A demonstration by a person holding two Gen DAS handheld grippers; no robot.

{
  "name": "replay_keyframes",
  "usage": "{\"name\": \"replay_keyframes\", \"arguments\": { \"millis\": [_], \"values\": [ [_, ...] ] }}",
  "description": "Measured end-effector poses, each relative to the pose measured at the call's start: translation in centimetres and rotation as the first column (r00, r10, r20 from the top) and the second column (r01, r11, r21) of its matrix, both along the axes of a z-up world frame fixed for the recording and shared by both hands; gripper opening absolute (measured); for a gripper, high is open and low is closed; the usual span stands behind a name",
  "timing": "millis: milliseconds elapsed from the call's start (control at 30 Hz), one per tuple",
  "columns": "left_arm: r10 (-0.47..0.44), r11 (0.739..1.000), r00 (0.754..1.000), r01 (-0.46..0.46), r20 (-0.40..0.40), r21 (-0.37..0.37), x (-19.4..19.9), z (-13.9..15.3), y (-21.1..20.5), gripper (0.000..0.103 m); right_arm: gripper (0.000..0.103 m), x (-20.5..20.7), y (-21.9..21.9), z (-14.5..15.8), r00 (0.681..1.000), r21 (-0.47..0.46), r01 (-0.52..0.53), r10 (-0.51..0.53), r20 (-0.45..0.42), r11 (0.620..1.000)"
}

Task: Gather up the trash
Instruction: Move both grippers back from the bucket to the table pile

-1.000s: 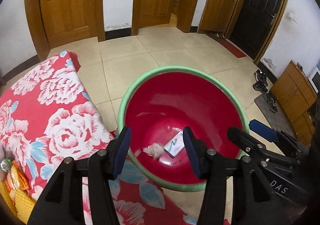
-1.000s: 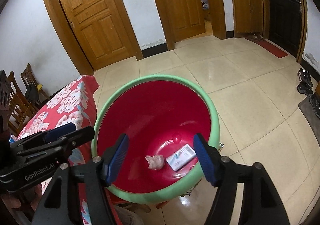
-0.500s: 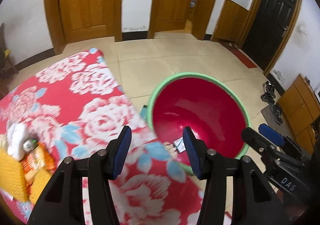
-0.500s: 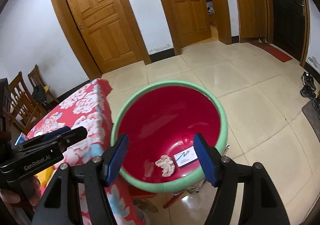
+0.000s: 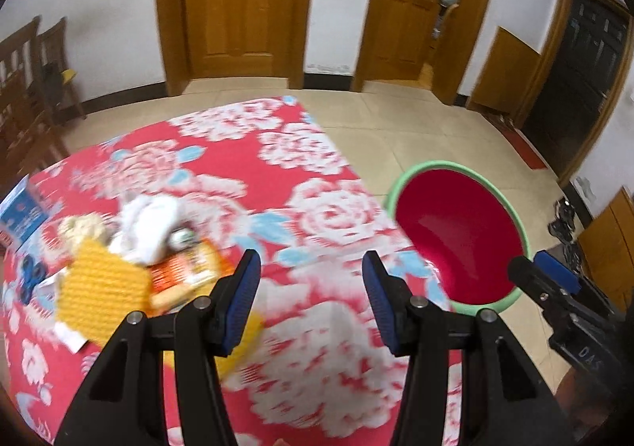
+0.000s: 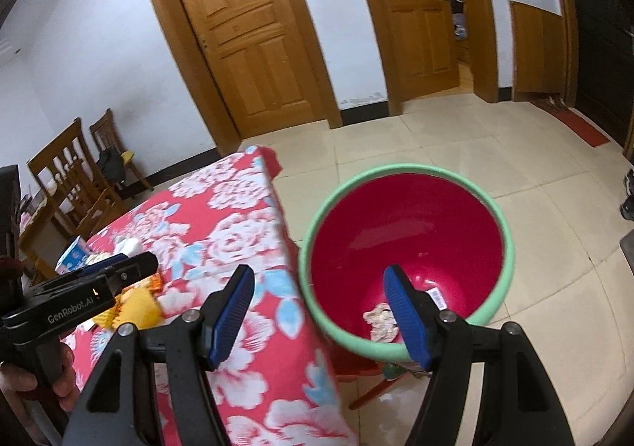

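Observation:
A red basin with a green rim [image 5: 459,244] [image 6: 404,236] stands beside the table and holds a crumpled tissue [image 6: 380,321] and a small white box [image 6: 436,295]. On the floral tablecloth [image 5: 245,176] lies a pile of trash: an orange snack wrapper [image 5: 186,273], a yellow knitted piece [image 5: 99,285] and a white wad [image 5: 154,224]. My left gripper [image 5: 311,303] is open and empty over the table, right of the pile. My right gripper [image 6: 321,313] is open and empty at the table's edge next to the basin.
A blue and white box [image 5: 20,214] lies at the table's left edge. Wooden chairs [image 6: 75,176] stand to the left. Tiled floor [image 6: 455,140], wooden doors and shoes [image 5: 562,216] lie beyond the basin.
Both grippers have swung left from above the basin towards the table. The trash pile has come further into the left wrist view. Both stay open and empty.

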State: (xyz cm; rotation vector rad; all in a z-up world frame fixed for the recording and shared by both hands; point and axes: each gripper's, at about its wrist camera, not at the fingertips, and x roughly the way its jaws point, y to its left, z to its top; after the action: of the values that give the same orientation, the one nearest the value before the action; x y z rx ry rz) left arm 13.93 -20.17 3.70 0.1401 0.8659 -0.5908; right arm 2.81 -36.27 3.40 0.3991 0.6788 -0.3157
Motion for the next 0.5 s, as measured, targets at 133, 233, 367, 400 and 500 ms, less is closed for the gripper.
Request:
{"name": "replay_keyframes", "arguments": {
  "millis": [133, 233, 367, 400, 500],
  "values": [
    [0.062, 0.998, 0.998, -0.062, -0.004, 0.008, 0.7, -0.4, 3.0, 0.053, 0.071, 0.6, 1.9, 0.3, 0.999, -0.007, -0.038, 0.038, 0.003, 0.999],
    [0.110, 0.994, 0.994, -0.110, -0.002, 0.025, 1.4, -0.8, 5.2, 0.053, 0.072, 1.1, 3.0, 0.4, 0.998, -0.010, -0.062, 0.062, 0.000, 0.998],
    [0.163, 0.986, 0.987, -0.162, -0.010, 0.042, 2.6, -1.5, 7.8, 0.053, 0.072, 1.9, 4.2, 0.3, 0.996, -0.011, -0.087, 0.087, -0.009, 0.996],
    [0.172, 0.984, 0.985, -0.172, -0.014, 0.046, 3.0, -1.7, 8.3, 0.053, 0.072, 2.0, 4.4, 0.2, 0.996, -0.012, -0.092, 0.092, -0.011, 0.996],
    [0.213, 0.975, 0.977, -0.212, -0.010, 0.065, 4.1, -2.1, 10.0, 0.053, 0.072, 2.7, 5.1, 0.0, 0.994, -0.013, -0.108, 0.108, -0.022, 0.994]
  ]
}}
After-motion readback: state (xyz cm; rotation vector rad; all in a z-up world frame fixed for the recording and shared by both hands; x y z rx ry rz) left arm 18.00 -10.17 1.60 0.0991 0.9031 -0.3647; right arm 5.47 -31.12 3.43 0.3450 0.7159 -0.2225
